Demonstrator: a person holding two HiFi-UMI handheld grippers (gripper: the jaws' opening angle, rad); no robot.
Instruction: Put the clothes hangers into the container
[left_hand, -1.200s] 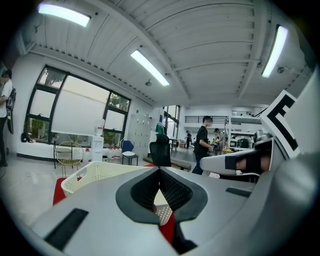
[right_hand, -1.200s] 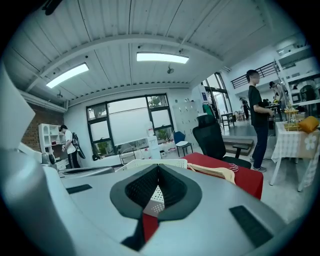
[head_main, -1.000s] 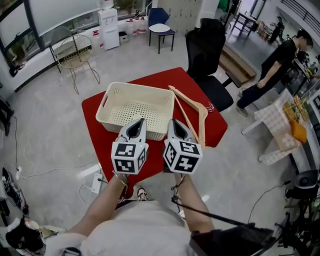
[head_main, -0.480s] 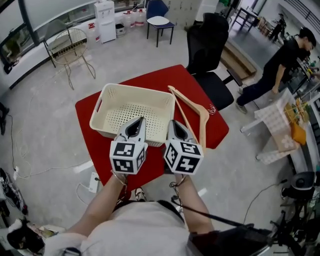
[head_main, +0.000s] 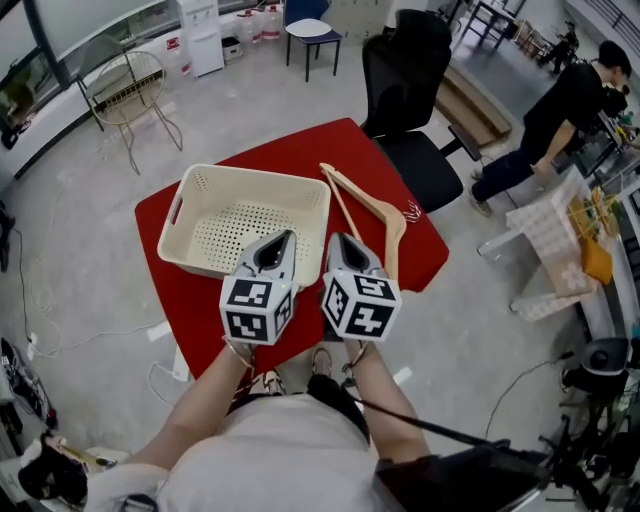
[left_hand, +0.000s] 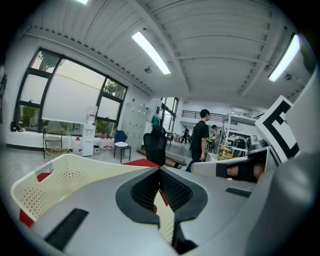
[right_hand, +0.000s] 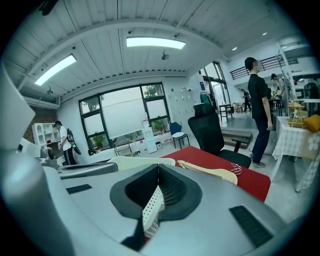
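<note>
A cream perforated basket (head_main: 250, 178) stands empty on the left half of a red table (head_main: 300, 150). Wooden clothes hangers (head_main: 372, 205) lie stacked just right of it, their metal hooks toward the far right edge. My left gripper (head_main: 283, 238) hovers over the basket's near rim, jaws shut and empty. Beside it, my right gripper (head_main: 338, 240) is also shut and empty, near the hangers' near end. In the left gripper view the basket (left_hand: 75, 165) fills the lower left behind the closed left gripper (left_hand: 159, 172). The right gripper view shows the hangers (right_hand: 210, 171) ahead to the right of the right gripper (right_hand: 158, 170).
A black office chair (head_main: 405, 90) stands against the table's far right side. A person (head_main: 560, 110) stands at the right by a cloth-covered table (head_main: 560, 250). A wire chair (head_main: 125, 85) is at the far left, and cables lie on the floor.
Both grippers have come closer to the table's near edge, side by side. The basket and hangers sit nearer and more to the left in the head view. The person at right has stepped along.
</note>
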